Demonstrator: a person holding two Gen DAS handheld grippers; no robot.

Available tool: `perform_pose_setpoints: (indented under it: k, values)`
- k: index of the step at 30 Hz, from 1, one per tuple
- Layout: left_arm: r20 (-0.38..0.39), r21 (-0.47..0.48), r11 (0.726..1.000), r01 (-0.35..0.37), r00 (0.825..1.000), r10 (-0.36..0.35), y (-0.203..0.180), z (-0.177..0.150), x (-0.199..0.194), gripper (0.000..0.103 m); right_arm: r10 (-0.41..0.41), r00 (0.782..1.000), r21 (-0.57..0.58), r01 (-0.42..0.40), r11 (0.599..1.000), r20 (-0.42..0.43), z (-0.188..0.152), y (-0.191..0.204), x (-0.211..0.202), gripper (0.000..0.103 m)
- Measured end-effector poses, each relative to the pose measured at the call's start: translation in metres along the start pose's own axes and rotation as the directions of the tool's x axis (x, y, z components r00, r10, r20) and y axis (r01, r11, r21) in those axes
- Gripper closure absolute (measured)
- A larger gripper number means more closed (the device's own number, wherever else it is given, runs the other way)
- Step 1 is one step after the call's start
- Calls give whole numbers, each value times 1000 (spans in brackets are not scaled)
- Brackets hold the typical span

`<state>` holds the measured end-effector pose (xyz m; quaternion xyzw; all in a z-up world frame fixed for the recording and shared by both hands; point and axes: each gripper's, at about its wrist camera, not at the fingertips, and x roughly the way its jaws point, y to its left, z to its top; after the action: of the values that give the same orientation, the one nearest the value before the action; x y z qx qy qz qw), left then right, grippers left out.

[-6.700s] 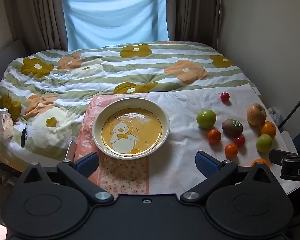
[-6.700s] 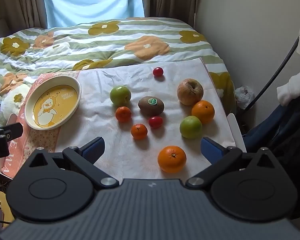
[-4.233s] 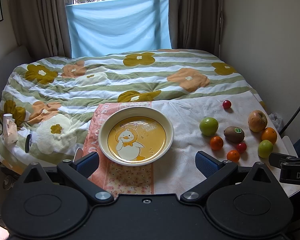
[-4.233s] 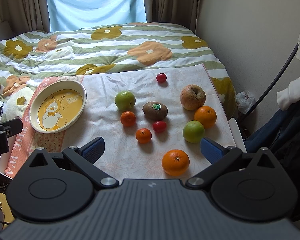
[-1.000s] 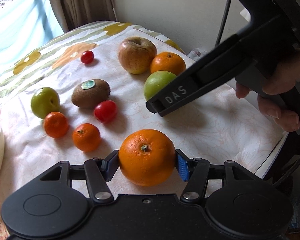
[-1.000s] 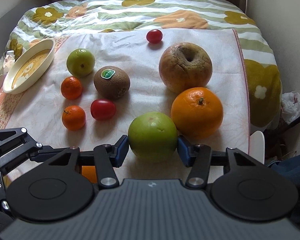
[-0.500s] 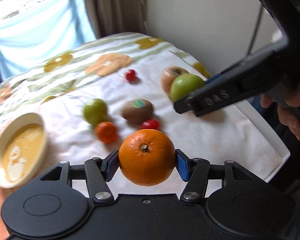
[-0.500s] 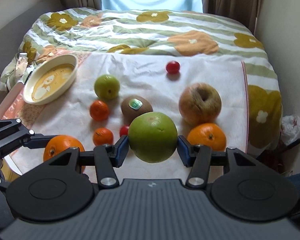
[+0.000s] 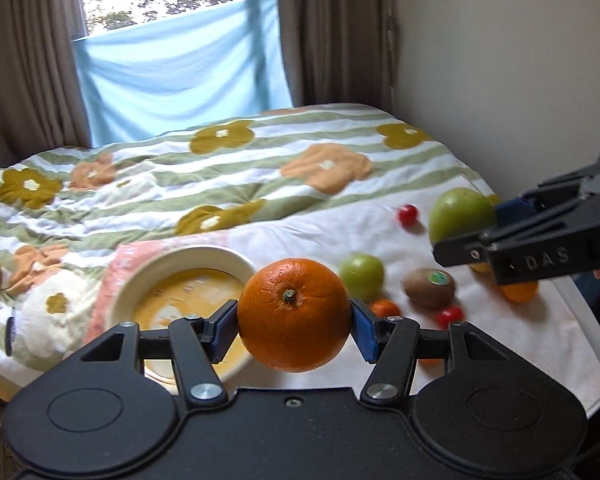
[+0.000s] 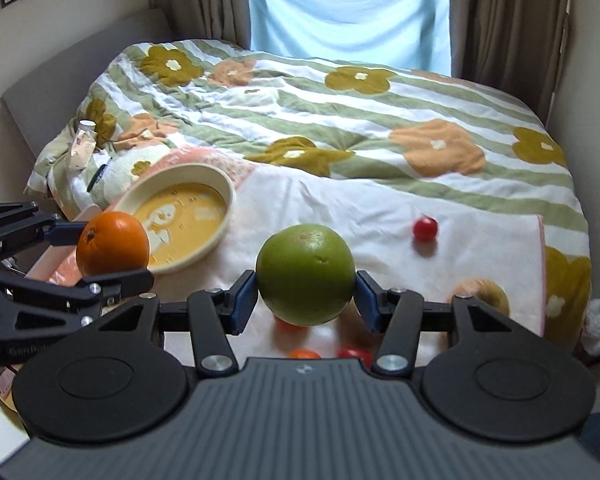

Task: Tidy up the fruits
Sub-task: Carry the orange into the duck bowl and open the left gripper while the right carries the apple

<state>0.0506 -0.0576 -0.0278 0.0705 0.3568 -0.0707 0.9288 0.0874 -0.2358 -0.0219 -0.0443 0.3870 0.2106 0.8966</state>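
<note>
My left gripper [image 9: 294, 326] is shut on a large orange [image 9: 294, 315], held in the air just right of the cream bowl [image 9: 148, 276] with a yellow duck picture. My right gripper [image 10: 306, 300] is shut on a big green fruit [image 10: 306, 274], lifted above the white cloth [image 10: 480, 248]. In the left wrist view the right gripper [image 9: 496, 226] holds that green fruit [image 9: 460, 214] at the right edge. In the right wrist view the left gripper [image 10: 112, 254] carries the orange [image 10: 112, 248] beside the bowl [image 10: 222, 188].
On the cloth lie a green apple [image 9: 362, 276], a kiwi [image 9: 430, 288], a small tangerine [image 9: 384, 307], two cherry tomatoes [image 9: 408, 214] [image 9: 449, 316], another orange [image 9: 520, 291] and a brownish apple [image 10: 480, 290]. A flowered quilt [image 9: 220, 168] covers the bed; a wall stands right.
Both grippers have risen off the cloth with their fruits and swung left towards the bowl. The left one has rolled, so the bowl now sits right behind the orange.
</note>
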Motion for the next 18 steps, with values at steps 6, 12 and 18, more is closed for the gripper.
perform_pose_setpoints:
  k: [6,12,18]
  values:
    - [3,-24,999,-42,999,42,61,17,19,40,17,1000,-9,-17,1000,-4,27,37,35,36]
    - [-27,-17,999,-37,999,37,108,26,59,40,21,999,5,-21,1000,-25,48,66,80,36]
    - [-75,12,1000,-1,997,1,136,27,109,40,0,999,23,1,1000,-48,60,84,121,36]
